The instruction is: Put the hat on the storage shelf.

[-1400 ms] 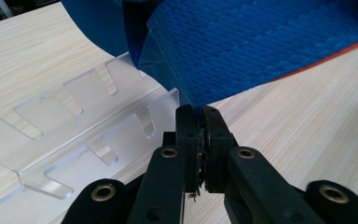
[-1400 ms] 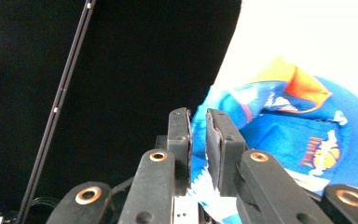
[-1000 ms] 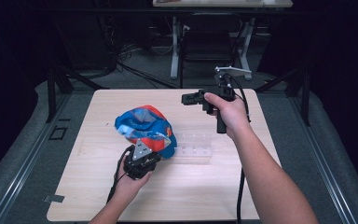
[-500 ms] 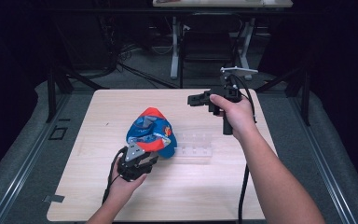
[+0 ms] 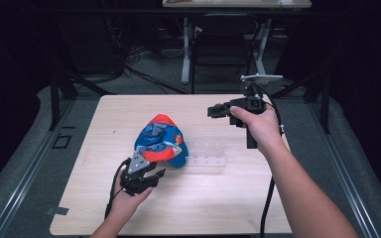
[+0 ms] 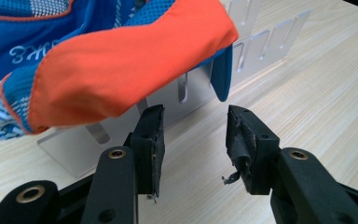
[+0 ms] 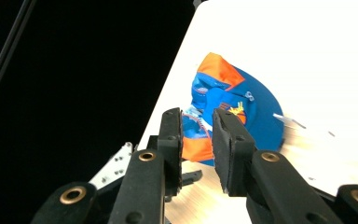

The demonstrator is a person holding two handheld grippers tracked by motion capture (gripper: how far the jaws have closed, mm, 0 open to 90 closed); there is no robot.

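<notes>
Cloth [image 5: 158, 144] in blue and orange lies bunched on the table [image 5: 228, 203], partly over the clear rack [image 5: 207, 157]. Your left gripper [image 5: 151, 173] just opened, empty, beside it. Your right gripper [image 5: 217, 110] hangs apart, jaws narrowly parted and widening, holding nothing

Lettering is showing on the blue and orange cloth [image 6: 98, 60]. In the left gripper view, pale characters are sitting on a blue panel near the cloth's left edge, seen upside down; they are looking like "3WK" or similar, not fully legible. In the right gripper view, a small yellow mark is appearing on the blue part, too blurred to read. Nothing else readable is showing.
</notes>
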